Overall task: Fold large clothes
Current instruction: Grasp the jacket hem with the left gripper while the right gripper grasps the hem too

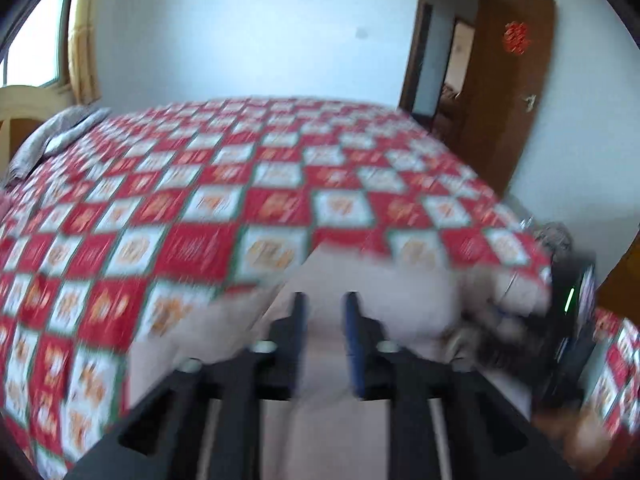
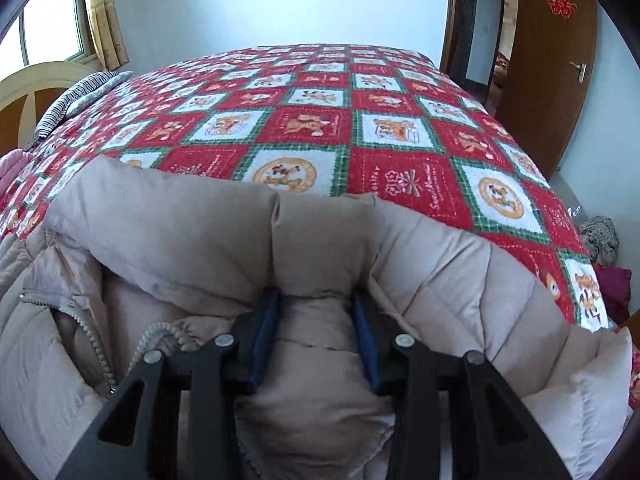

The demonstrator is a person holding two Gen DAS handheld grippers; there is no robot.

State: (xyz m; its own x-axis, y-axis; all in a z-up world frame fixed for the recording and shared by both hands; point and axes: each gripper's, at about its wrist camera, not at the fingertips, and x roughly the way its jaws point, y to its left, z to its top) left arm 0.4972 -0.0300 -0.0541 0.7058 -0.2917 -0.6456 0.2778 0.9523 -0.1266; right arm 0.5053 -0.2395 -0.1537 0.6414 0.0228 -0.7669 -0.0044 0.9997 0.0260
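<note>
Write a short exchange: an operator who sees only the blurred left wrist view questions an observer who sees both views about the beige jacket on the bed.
Operator: My picture is smeared. Is the right gripper on the jacket?
Observer: Yes. A puffy fold of the jacket fills the gap in the right gripper and touches both jaws.
Operator: Is the jacket zipped up?
Observer: It looks unzipped. One row of zipper teeth lies exposed on its own at the left.
</note>
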